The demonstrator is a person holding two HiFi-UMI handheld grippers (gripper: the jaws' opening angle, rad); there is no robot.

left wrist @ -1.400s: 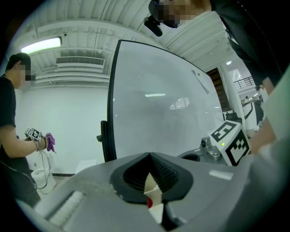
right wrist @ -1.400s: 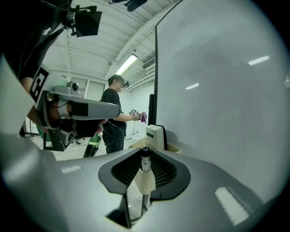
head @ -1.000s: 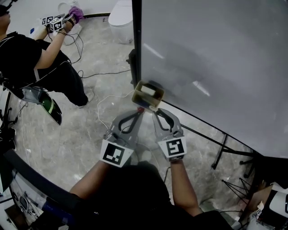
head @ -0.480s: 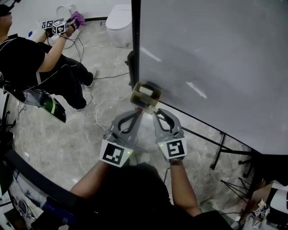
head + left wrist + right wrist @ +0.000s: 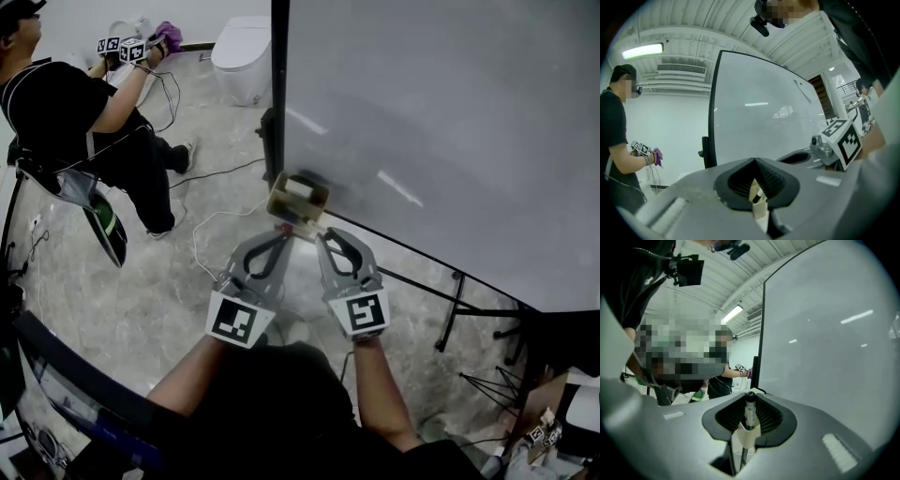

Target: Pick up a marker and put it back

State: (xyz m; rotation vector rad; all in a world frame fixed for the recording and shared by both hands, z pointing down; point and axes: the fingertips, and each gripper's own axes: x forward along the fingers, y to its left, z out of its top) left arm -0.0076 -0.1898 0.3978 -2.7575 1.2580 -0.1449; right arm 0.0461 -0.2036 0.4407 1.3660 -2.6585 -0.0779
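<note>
Black-shirted second person at far left, standing on the marbled floor, arms raised, holding a separate pair of cube-marked grippers.

Next, left tool: aimed at the lower left corner of the whiteboard. In its own view the jaws appear drawn in on a beige edge of the holder, which fills the gap between them. A dark barrel leans in the holder just beyond the pads; cannot tell whether it is the same marker. The left cube faces up.

Holder: small beige open-topped box at the board's lower left corner, beside the black left frame edge. Both tools meet it from below in the head view.

Then right tool: just beside the left one, tips nearly touching. Jaws partly closed and clamped on the marker, which stands upright between the ribbed pads, dark cap topmost, lower end in the beige holder. The right cube also faces up.

Board surface to the right: grey-white, with streaks of reflected ceiling light. Black stand legs sit under its bottom edge.
</note>
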